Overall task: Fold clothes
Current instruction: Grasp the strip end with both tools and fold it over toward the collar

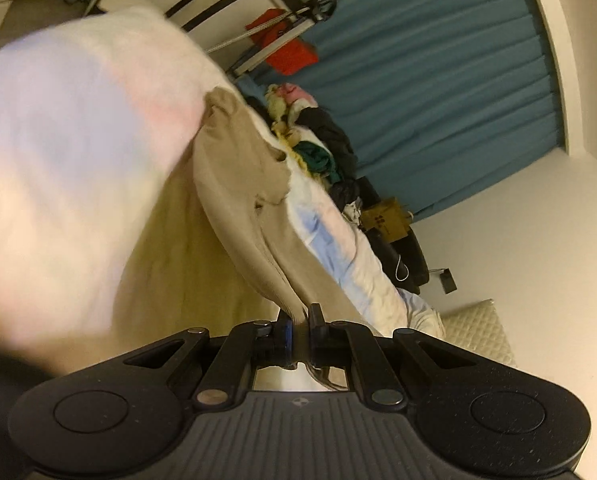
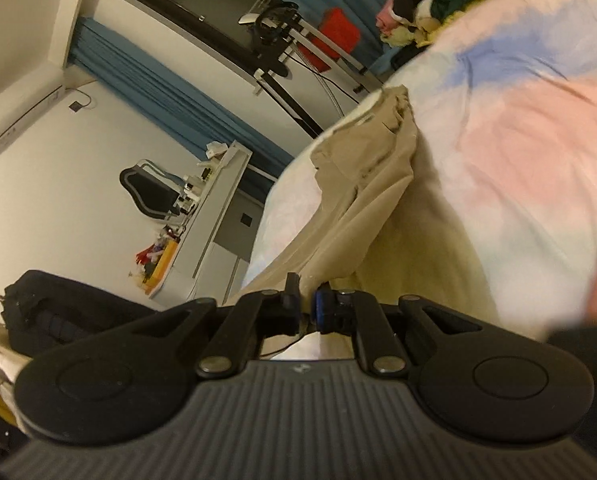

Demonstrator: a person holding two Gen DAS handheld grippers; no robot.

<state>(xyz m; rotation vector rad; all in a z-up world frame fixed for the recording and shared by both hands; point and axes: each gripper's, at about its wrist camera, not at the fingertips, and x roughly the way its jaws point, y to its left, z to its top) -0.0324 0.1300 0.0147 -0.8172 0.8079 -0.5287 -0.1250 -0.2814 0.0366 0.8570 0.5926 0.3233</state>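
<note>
Blue curtains (image 1: 438,80) hang behind a bed (image 1: 58,140) covered in a pastel sheet of pink, blue and white, its near part blurred. Beige trousers (image 1: 234,184) stretch from the sheet to both grippers: the left gripper (image 1: 300,320) is clamped tight on one end of the cloth, and the right gripper (image 2: 306,300) is pinched on another end. At the far side of the bed lies a heap of clothes (image 1: 318,140), dark, green and pink. Near the curtains stands a metal rack (image 2: 298,36) with something red (image 2: 338,36) on it. A white desk (image 2: 214,208) and a black chair (image 2: 150,196) stand beside the bed in the right view
</note>
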